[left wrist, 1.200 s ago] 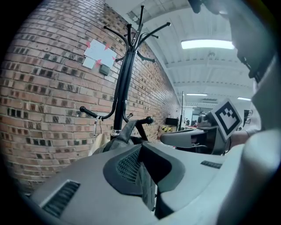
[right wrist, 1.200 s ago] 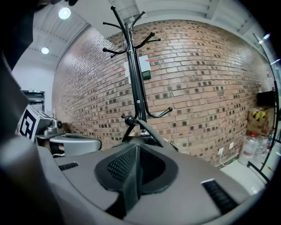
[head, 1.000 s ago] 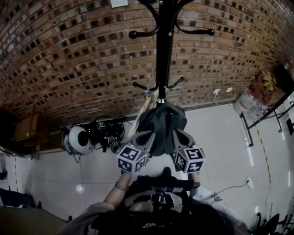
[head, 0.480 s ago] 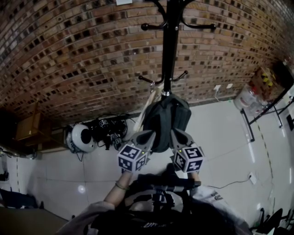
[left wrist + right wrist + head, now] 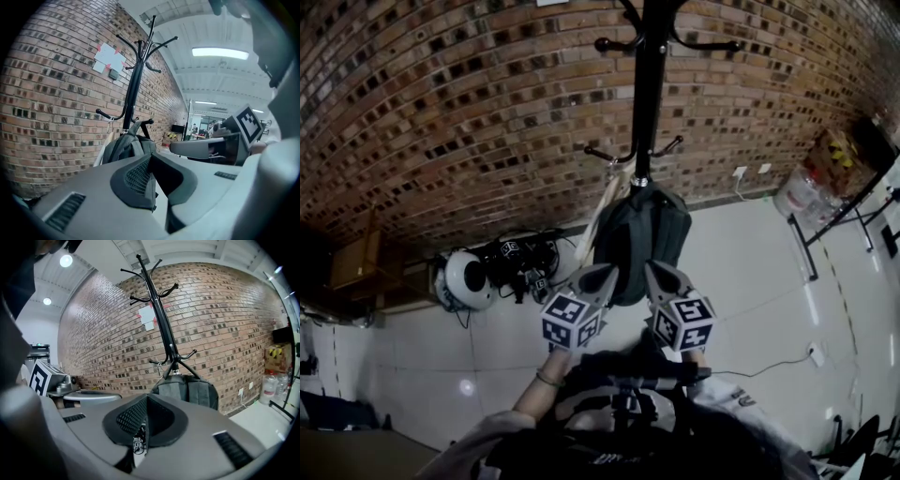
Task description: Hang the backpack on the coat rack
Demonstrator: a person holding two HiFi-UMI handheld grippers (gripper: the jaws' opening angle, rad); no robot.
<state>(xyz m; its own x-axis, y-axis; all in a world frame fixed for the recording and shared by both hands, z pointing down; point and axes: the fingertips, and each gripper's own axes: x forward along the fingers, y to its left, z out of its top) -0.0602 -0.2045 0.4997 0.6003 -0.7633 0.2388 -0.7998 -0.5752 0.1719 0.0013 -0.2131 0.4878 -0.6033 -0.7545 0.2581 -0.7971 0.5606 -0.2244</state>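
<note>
A dark grey backpack [image 5: 639,239] hangs by its top loop from a lower hook of the black coat rack [image 5: 649,89] in front of the brick wall. It also shows in the left gripper view as the backpack [image 5: 123,145] and in the right gripper view as the backpack [image 5: 187,391] under the rack's pole [image 5: 161,319]. My left gripper [image 5: 602,276] and right gripper [image 5: 653,272] sit side by side just below the backpack, apart from it. Both are shut with nothing between the jaws.
A pale strap or bag [image 5: 605,211] hangs from the rack beside the backpack. Helmets and cables [image 5: 492,272] lie by the wall at left. A wooden box [image 5: 354,261] stands further left. A water jug [image 5: 800,197] and a metal frame [image 5: 844,230] are at right.
Both grippers have drawn back from the backpack, towards me. The backpack now hangs free on the hook and looks smaller and farther away.
</note>
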